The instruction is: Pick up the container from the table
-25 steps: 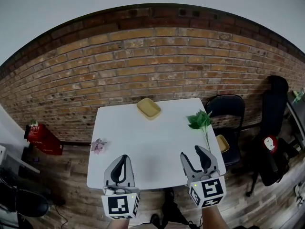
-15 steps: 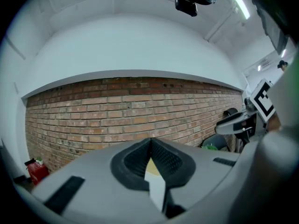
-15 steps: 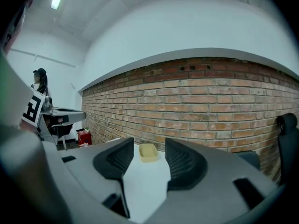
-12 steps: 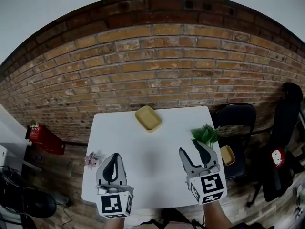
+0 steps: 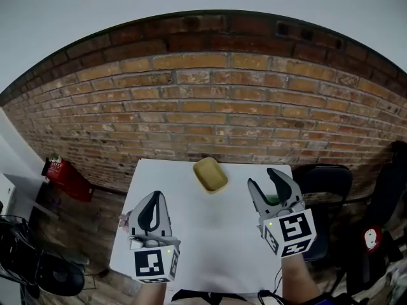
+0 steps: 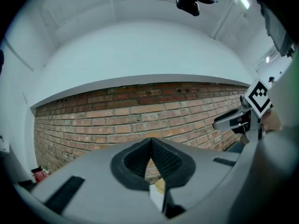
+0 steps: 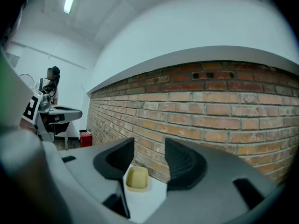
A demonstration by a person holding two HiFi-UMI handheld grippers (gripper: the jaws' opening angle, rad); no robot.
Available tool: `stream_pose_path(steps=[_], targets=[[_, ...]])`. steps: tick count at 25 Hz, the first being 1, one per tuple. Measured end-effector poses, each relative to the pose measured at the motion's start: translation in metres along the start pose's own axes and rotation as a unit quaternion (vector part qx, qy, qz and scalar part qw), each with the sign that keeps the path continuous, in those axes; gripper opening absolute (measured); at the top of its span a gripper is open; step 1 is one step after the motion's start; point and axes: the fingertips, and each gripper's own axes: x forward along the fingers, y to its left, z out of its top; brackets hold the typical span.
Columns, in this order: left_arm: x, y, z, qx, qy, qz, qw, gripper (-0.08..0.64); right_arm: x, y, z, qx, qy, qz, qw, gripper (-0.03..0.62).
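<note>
Container [image 5: 210,174] sits at the worktop's [image 5: 216,240] far edge, right by the brick wall [image 5: 210,107], with bare white surface all around it. Left gripper [image 5: 154,197] hovers level over the near half, jaws together, empty. Right gripper [image 5: 264,178] hovers alongside, jaws wide apart, nothing in them.

— Where did the head camera sit?
— High over the near edge of the table [image 5: 210,250], facing forward and steeply down. Both claws sat close at the bottom of its view, with the brick wall [image 5: 210,119] far behind.
— And the claw cameras?
— Each rode just behind its own jaws and looked roughly level toward that wall. The view from the left claw [image 5: 153,197] caught the right claw [image 5: 263,179] at its right edge.
— What was shared?
— All three held the wall, the table and the yellow container [image 5: 210,174].
</note>
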Motion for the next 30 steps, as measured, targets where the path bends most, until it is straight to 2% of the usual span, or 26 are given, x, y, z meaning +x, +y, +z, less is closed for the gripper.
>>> stream_pose_path(steps=[4, 10, 16, 21, 25, 30], targets=[[0.022, 0.012, -0.009, -0.006, 0.006, 0.004, 1.0, 0.009, 0.026, -0.004, 0.0, -0.011, 0.009, 0.01, 1.0, 0.212], [0.056, 0.019, -0.047, -0.018, 0.036, -0.002, 0.9992, 0.009, 0.081, -0.008, -0.011, -0.02, 0.028, 0.024, 0.999, 0.212], [0.081, 0.029, -0.09, -0.025, 0.087, -0.005, 0.9959, 0.009, 0.131, -0.006, -0.042, -0.021, 0.064, 0.041, 0.997, 0.212], [0.101, 0.037, -0.106, -0.042, 0.07, 0.002, 0.9967, 0.009, 0.162, -0.001, -0.07, -0.021, 0.094, 0.056, 0.994, 0.212], [0.107, 0.041, -0.13, -0.037, 0.109, 0.0, 0.9933, 0.009, 0.181, 0.004, -0.093, -0.021, 0.122, 0.069, 0.99, 0.212], [0.118, 0.042, -0.15, -0.047, 0.115, -0.007, 0.9922, 0.009, 0.204, 0.007, -0.119, -0.02, 0.148, 0.081, 0.985, 0.212]])
